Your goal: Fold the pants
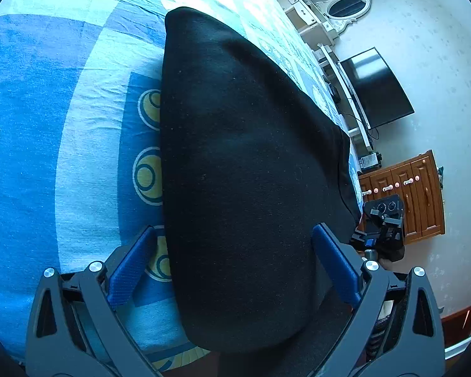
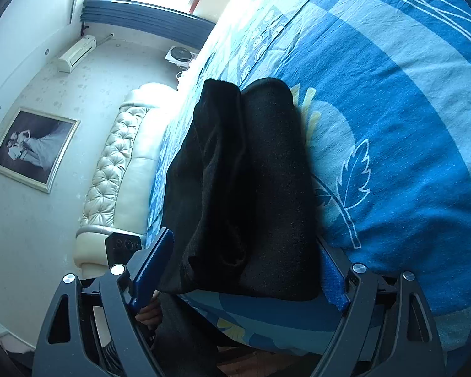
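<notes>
Evidently both grippers, left (image 1: 235,264) and right (image 2: 245,270), straddle the black pants (image 1: 245,169) with jaws wide and gripping nothing, aimed toward 12 o'clock on the bed (image 1: 78,144) to seize an edge.

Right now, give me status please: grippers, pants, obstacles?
Left gripper open, astride pants. Right gripper open, same. Pants on bed. No obstacle seen.
</notes>
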Available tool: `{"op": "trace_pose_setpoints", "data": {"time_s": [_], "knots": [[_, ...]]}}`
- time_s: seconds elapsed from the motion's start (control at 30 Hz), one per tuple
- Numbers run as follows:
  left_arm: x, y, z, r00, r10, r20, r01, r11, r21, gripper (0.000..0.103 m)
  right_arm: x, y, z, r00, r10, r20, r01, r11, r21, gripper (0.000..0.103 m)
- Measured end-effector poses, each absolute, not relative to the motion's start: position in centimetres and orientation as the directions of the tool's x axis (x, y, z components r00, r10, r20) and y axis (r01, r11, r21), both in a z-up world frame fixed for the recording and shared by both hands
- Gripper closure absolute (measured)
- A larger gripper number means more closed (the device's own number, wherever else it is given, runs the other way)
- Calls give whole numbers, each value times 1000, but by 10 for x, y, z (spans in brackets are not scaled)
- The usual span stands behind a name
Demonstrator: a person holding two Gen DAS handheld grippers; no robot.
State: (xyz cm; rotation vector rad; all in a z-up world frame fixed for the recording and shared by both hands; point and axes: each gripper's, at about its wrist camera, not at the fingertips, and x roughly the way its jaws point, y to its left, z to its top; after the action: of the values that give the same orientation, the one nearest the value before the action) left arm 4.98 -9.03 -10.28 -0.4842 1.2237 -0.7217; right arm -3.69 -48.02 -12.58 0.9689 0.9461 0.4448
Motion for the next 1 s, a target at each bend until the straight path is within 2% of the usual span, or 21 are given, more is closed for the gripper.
{"op": "trace_pose_setpoints", "data": {"time_s": [0.07,0.1,0.17,0.2,0.23,0.4,0.57,1.0], "knots": [[48,-96,-101,173,-713,-679,244,699,-672,6,-32,-469,-123,517,670,-533,66,590,805,20],[49,-99,-101,178,-702,-690,247,710,-659,15,-31,-465,-122,516,660,-547,67,605,793,22],[51,-106,-99,181,-668,-722,247,741,-624,23,-28,-459,-121,510,652,-561,73,617,783,28],[51,-106,-98,185,-652,-735,247,755,-608,29,-28,-457,-121,509,646,-569,76,625,777,32],[50,-106,-97,186,-642,-744,253,763,-595,32,-27,-457,-122,509,645,-570,80,624,777,45],[48,-109,-85,215,-583,-784,270,807,-526,47,-28,-450,-122,526,633,-568,87,624,776,48],[48,-99,-74,251,-534,-807,285,838,-466,52,-27,-437,-119,525,643,-559,73,620,781,48],[43,-23,-65,299,-471,-830,208,881,-425,52,3,-371,-125,428,713,-556,7,612,791,48]]}}
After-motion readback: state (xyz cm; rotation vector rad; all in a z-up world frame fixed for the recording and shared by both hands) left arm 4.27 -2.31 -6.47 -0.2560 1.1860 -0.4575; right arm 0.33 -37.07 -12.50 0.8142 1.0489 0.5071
